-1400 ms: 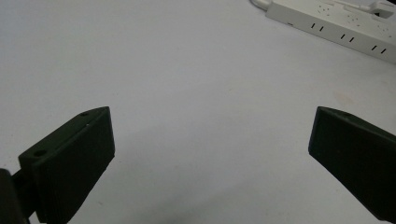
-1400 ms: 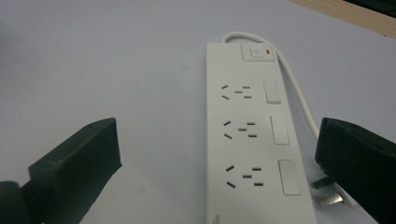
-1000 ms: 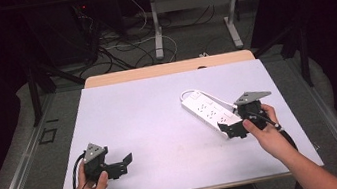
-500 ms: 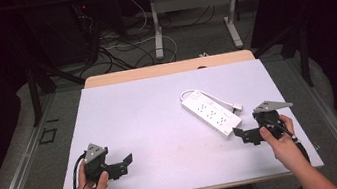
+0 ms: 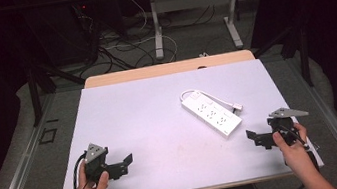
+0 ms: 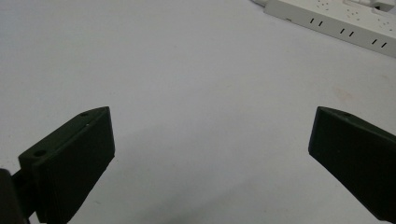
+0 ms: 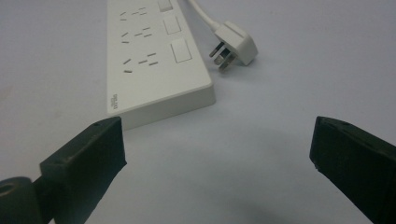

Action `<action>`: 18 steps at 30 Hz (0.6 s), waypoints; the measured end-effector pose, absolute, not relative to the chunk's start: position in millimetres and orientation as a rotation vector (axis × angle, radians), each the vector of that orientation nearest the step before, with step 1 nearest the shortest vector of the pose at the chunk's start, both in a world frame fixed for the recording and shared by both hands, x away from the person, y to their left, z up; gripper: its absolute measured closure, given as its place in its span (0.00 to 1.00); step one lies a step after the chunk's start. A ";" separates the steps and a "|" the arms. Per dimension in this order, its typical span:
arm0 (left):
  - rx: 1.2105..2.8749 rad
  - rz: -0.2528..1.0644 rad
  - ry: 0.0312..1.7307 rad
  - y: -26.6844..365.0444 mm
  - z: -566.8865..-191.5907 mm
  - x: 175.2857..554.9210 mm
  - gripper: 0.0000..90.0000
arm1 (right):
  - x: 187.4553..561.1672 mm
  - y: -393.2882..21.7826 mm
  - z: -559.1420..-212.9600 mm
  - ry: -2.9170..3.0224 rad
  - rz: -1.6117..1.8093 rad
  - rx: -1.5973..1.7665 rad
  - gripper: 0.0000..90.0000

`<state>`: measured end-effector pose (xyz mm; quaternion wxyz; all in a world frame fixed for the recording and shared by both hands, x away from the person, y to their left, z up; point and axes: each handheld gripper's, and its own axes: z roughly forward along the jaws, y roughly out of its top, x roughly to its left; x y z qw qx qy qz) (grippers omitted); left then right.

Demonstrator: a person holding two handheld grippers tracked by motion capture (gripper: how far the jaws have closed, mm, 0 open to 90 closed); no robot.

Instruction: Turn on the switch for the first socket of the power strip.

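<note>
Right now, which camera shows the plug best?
The right gripper view: the plug lies close, prongs plain, beside the strip. The high view shows it tiny; the left gripper view catches at most its edge.

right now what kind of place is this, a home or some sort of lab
Most likely a lab or recording workspace: a bare white table with a lone power strip, loose cables on the floor behind it, and dark curtains around.

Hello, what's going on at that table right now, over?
Both grippers, left and right, open, holding nothing. Power strip flat on table, plug loose beside it. Nothing blocking.
</note>
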<state>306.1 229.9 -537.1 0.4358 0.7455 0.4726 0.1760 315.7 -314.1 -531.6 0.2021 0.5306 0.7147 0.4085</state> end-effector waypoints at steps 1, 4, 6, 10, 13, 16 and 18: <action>1.854 0.437 1.176 229.8 -537.1 306.2 0.00 | 316.2 -316.3 -532.9 1.980 1.137 1.478 0.03; 1.859 0.443 1.171 230.3 -537.3 306.8 0.00 | 316.7 -321.2 -536.0 1.960 1.138 1.496 0.03; 1.860 0.444 1.171 230.4 -537.4 306.9 0.00 | 317.2 -323.7 -538.7 1.942 1.138 1.508 0.03; 1.856 0.438 1.176 230.4 -537.4 306.5 0.00 | 318.1 -329.0 -543.8 1.912 1.130 1.516 0.03; 1.860 0.439 1.174 230.8 -537.3 306.4 0.00 | 318.7 -332.8 -547.7 1.891 1.117 1.525 0.03; 1.861 0.439 1.174 230.9 -537.4 306.5 0.00 | 319.4 -337.0 -550.8 1.883 1.112 1.528 0.03; 1.861 0.439 1.173 230.9 -537.3 306.5 0.00 | 320.0 -339.1 -552.3 1.877 1.106 1.530 0.03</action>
